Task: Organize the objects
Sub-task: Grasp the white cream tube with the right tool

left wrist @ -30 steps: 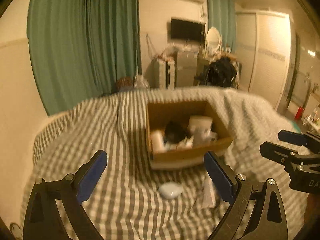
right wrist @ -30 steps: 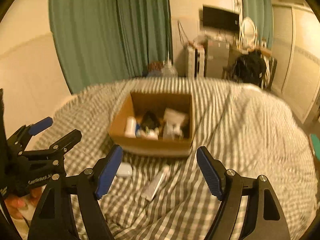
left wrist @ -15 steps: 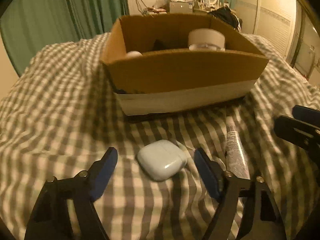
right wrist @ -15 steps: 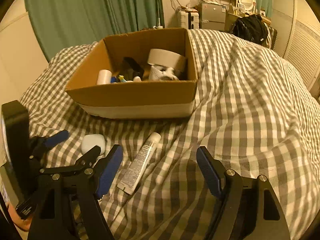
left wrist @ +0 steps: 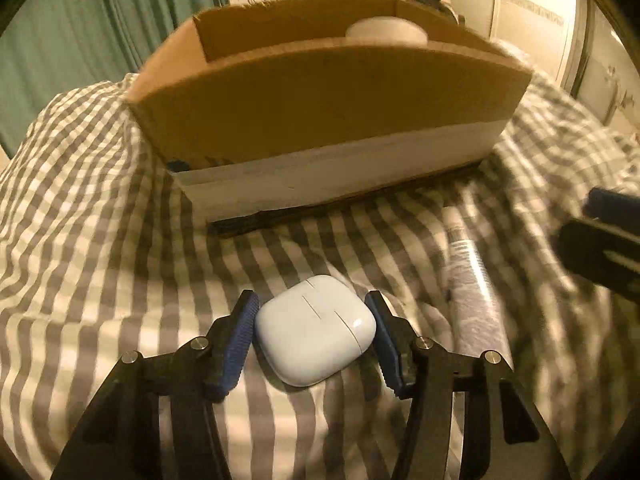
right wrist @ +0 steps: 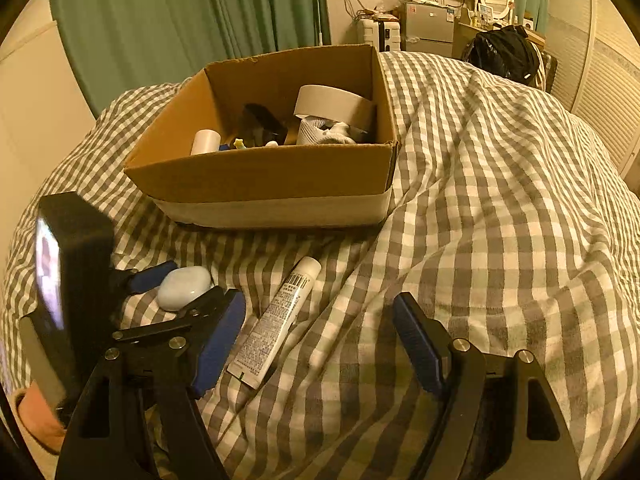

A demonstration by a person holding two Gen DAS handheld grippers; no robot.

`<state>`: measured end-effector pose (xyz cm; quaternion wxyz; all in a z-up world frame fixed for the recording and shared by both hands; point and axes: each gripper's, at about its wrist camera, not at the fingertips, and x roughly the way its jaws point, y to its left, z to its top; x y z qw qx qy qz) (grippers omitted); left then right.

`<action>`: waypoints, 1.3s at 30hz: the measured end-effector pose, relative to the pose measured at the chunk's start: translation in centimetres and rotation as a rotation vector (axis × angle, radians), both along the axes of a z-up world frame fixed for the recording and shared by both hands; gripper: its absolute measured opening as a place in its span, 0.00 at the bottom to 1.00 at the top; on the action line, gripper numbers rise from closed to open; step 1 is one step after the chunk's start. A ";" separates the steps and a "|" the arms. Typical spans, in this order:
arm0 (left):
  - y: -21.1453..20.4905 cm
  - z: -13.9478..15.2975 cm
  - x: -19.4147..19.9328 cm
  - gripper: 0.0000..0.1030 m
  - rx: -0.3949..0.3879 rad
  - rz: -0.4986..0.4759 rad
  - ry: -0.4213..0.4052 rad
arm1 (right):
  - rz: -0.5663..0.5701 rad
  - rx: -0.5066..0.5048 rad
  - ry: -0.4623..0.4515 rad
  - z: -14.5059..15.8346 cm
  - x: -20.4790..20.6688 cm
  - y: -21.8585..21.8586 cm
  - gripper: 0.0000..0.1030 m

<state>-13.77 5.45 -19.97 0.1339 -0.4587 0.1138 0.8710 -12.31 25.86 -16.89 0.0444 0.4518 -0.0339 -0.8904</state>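
A white earbud case (left wrist: 316, 330) lies on the checked bedspread, between the blue pads of my left gripper (left wrist: 312, 320), which touch or nearly touch its sides; it also shows in the right wrist view (right wrist: 184, 288). A white tube (right wrist: 276, 320) lies to its right, also in the left wrist view (left wrist: 472, 280). My right gripper (right wrist: 320, 340) is open and empty, just right of the tube. A cardboard box (right wrist: 272, 176) with several items stands behind; it also shows in the left wrist view (left wrist: 328, 100).
The checked bedspread (right wrist: 500, 200) is rumpled, with folds right of the box. Green curtains (right wrist: 180, 20) hang behind. A black bag (right wrist: 502, 52), a cabinet and a mirror stand at the far wall.
My left gripper has moved down and forward and its jaws have closed in around the earbud case. My right gripper has come lower and closer to the tube, still open.
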 end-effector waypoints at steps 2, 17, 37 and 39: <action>-0.6 1.0 0.8 0.54 0.026 0.009 0.011 | 0.000 0.005 0.003 0.1 0.1 -0.1 0.74; -4.8 5.8 1.5 0.54 0.045 0.098 0.146 | 0.109 0.033 -0.096 -2.1 -2.8 -4.1 0.57; -5.7 4.9 1.5 0.54 0.092 0.109 0.096 | 0.146 0.046 -0.150 -4.8 -2.1 -5.5 0.25; -5.5 5.1 2.1 0.54 0.082 0.110 0.101 | 0.151 0.042 -0.130 -4.2 -1.1 -5.6 0.24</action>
